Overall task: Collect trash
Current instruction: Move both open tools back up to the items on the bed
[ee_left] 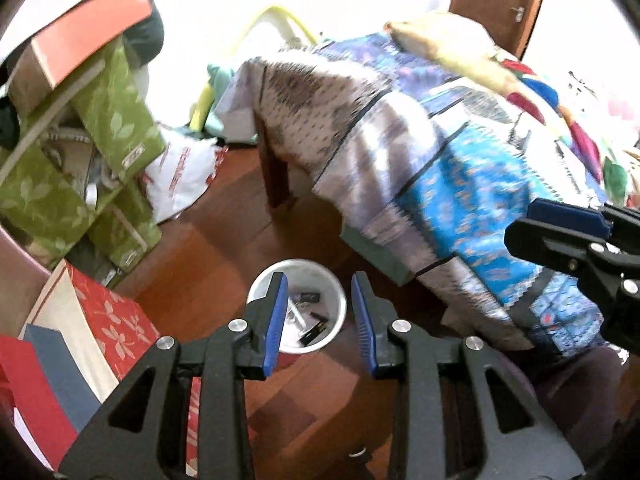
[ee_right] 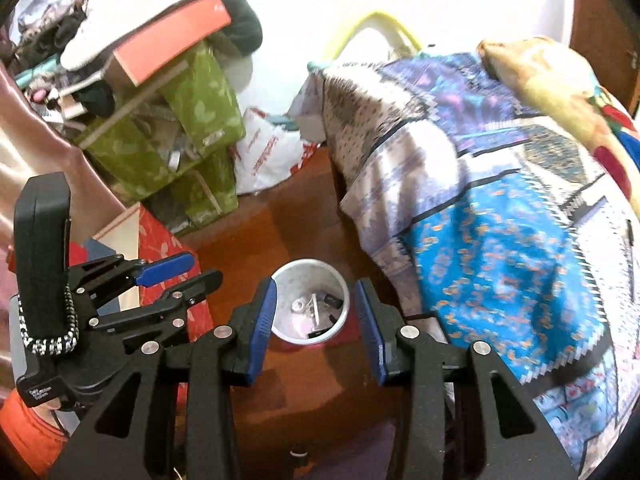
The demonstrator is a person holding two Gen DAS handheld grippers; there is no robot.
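A small white bin stands on the wooden floor beside the bed, with several small pieces of trash inside; it also shows in the right wrist view. My left gripper is open and empty, held above the bin. My right gripper is open and empty, also above the bin. The right gripper shows at the right edge of the left wrist view. The left gripper shows at the left of the right wrist view.
A bed with a patterned blue and grey cover fills the right side. Green boxes with a red box on top are stacked at the left. A white plastic bag lies on the floor behind. A red floral box sits near left.
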